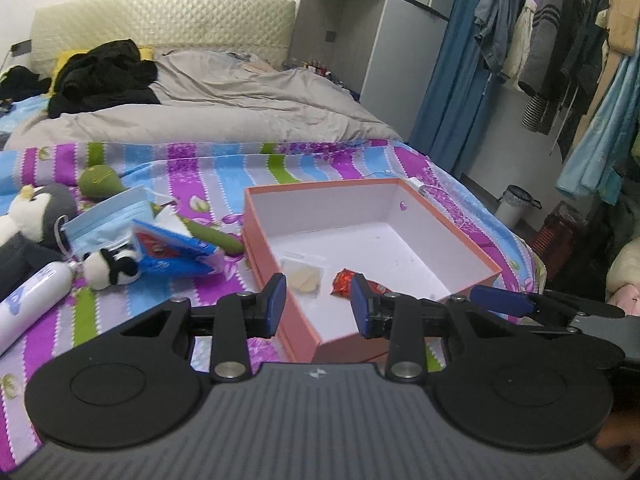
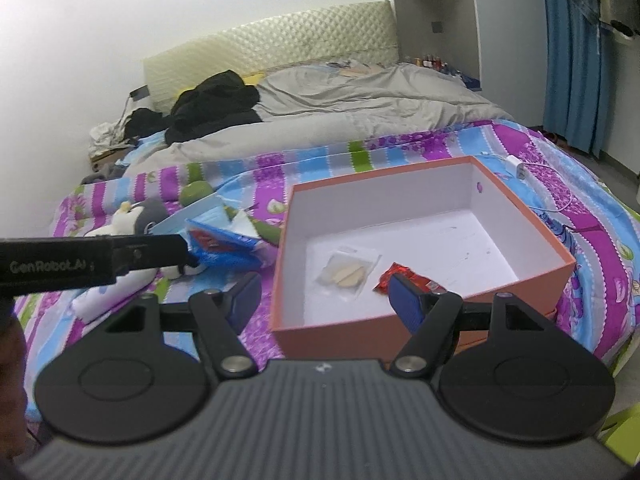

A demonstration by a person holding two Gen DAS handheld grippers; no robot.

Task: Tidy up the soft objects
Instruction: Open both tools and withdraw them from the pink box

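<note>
- Left tool (image 1: 318, 306) and right tool (image 2: 324, 300) both gape wide, empty, over the near wall of the orange box (image 2: 520, 280).
- Left of the box lies the little panda plush (image 1: 112, 268) — light, squashy; pinch its belly.
- Beyond the box, open bed — room to swing.

Dim, soft indoor light; fisheye-warped edges
</note>
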